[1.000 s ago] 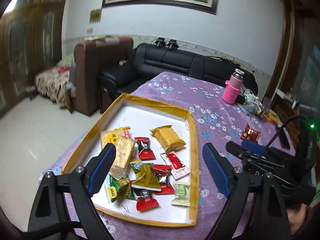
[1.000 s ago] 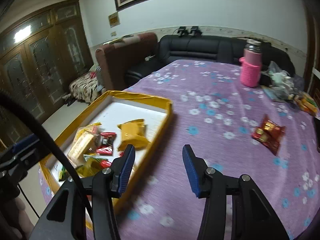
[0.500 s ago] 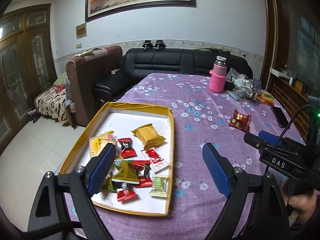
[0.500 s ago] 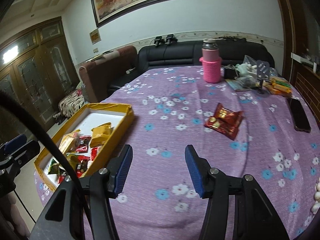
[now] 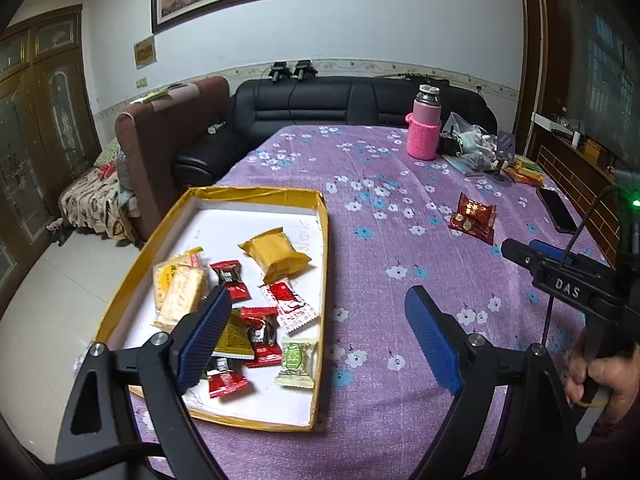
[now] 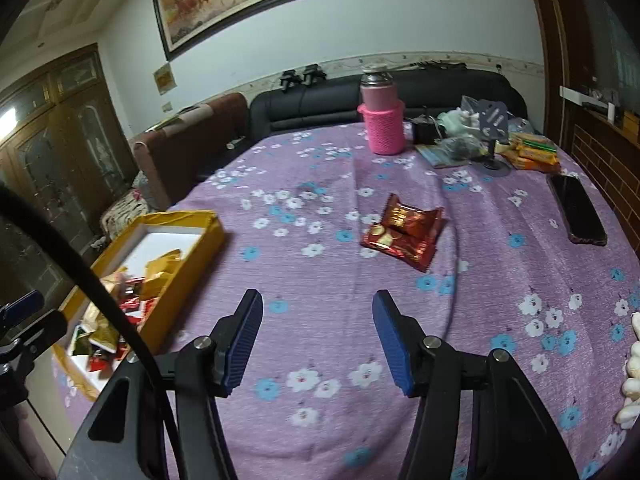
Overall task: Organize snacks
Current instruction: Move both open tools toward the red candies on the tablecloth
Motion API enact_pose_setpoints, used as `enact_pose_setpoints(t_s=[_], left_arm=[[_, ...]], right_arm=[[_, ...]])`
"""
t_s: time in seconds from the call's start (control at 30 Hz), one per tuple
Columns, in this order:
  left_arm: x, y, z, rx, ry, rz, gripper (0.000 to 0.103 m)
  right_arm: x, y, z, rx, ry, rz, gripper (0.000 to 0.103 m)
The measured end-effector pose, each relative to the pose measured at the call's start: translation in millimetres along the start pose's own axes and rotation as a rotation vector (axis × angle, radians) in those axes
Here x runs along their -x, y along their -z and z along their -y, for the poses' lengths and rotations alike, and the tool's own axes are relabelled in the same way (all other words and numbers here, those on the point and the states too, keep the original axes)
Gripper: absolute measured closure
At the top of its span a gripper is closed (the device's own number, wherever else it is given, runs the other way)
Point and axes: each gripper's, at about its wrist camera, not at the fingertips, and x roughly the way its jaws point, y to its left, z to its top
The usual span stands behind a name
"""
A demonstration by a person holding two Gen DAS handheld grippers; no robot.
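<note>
A shallow yellow-rimmed tray (image 5: 325, 240) (image 6: 200, 240) lies on the left of the purple flowered tablecloth and holds several wrapped snacks, among them a yellow packet (image 5: 276, 256). A red snack packet (image 5: 474, 218) (image 6: 404, 232) lies alone on the cloth, right of the tray. My left gripper (image 5: 316, 332) hangs open above the tray's right edge, nothing between its blue pads. My right gripper (image 6: 318, 336) is open and empty over bare cloth, short of the red packet; it also shows at the right of the left wrist view (image 5: 560, 276), held by a hand.
A pink-sleeved bottle (image 6: 382, 116) stands at the far side of the table beside a heap of bags and packets (image 6: 500, 140). A black phone (image 6: 576, 208) lies near the right edge. A black sofa (image 5: 340, 100) and a brown armchair (image 5: 168, 136) stand beyond the table.
Both views have swung right, away from the tray towards the red packet, which now sits nearer the right gripper. The right jaws have spread a little wider. Both wrists rolled to level.
</note>
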Motion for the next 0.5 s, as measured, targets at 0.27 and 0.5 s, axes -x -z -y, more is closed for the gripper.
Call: enact_pose_setpoints(t_s=[0.27,0.5], left_arm=[[-15.3,4.2,-3.8,0.031,0.072,-0.041,0.014],[-28.6,4.0,-2.0,0.055,0.139,-0.065,0.014]], right_arm=[[-26.7,-26.8,85.8,-0.24,0.088,-0.025,0.046],[-62.9,-53.9,115.3,-0.279,0.117,-0.063,0.046]])
